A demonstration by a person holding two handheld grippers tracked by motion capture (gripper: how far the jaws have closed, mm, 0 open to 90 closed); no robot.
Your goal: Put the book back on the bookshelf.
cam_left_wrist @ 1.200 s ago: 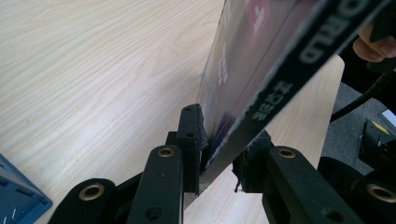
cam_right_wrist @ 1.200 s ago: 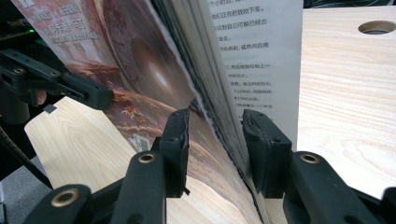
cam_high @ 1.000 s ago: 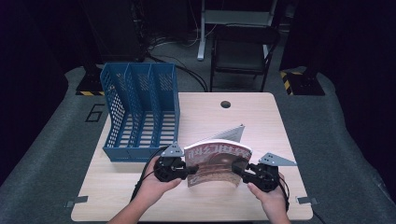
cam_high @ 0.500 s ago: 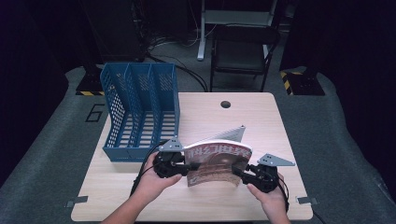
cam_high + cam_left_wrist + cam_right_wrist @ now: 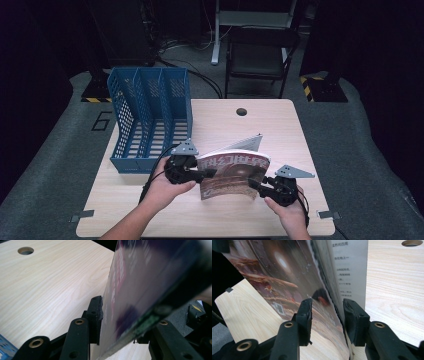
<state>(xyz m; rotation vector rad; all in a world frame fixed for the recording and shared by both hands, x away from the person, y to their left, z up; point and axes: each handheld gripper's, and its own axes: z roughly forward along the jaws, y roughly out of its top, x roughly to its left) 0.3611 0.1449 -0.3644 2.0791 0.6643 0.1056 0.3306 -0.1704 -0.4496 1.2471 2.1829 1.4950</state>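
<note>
Gripping the magazine (image 5: 234,174) upright, my right gripper (image 5: 256,184) is pinching its right edge while my left gripper's (image 5: 209,173) jaws are easing apart around its left edge.

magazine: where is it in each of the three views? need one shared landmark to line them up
High view: the magazine stands low and centre on the table, between the two grippers.
Left gripper view: its blurred cover fills the right side, between the jaws.
Right gripper view: its cover and pages run from top left down between the jaws.
Shared landmark: the round hole in the tabletop, top left in the left gripper view and top right in the right gripper view.
</note>
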